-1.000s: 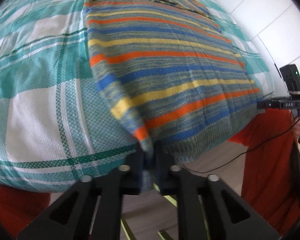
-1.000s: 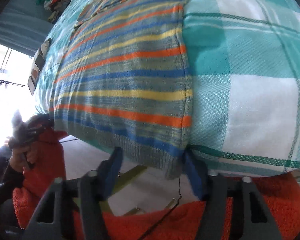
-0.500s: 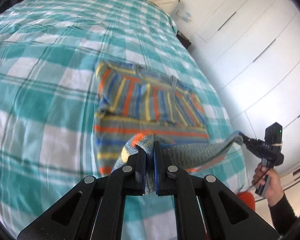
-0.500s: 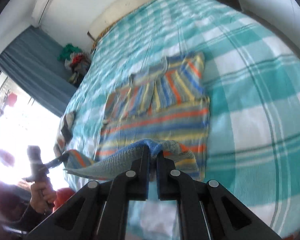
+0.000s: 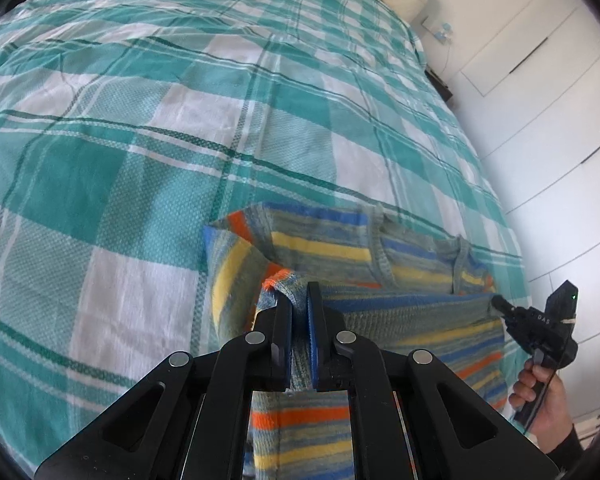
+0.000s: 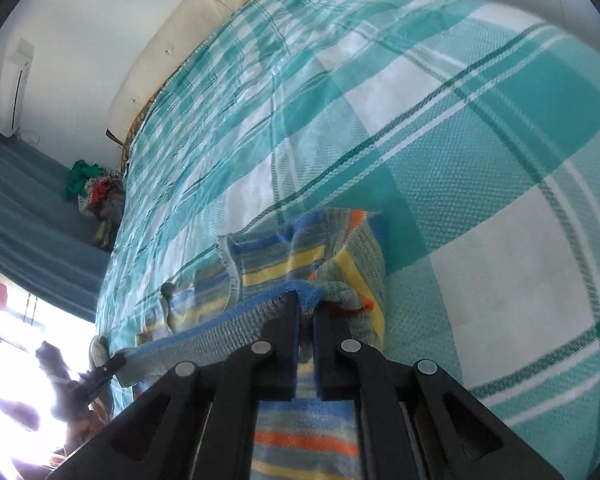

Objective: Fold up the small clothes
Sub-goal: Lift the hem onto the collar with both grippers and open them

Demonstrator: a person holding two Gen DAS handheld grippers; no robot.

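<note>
**Hem carried over the sweater: slip and skew are the hazards**

On the left, the left gripper (image 5: 299, 304) is clamped on one corner of the striped sweater's (image 5: 320, 246) ribbed hem (image 5: 404, 310), with a bunch of knit pinched between the closed fingers. The hem is held stretched in the air above the collar end of the garment, which lies flat on the checked bedspread (image 5: 148, 128) near the foot of the bed.

Across the span, sag is likely if the two corners are brought closer together; the slack middle would then be laid down wrinkled rather than straight.

On the right, the right gripper (image 6: 306, 308) is closed on the opposite hem corner, and the fold at that side edge is seen bulging beside the fingers. Only a small bite of thick, stretchy knit appears to be held on each side, so a corner could be pulled free if the hem is tensioned harder. If one corner is lowered ahead of the other, the hem would be set down askew against the shoulders, and the folded edges would not be matched.
</note>
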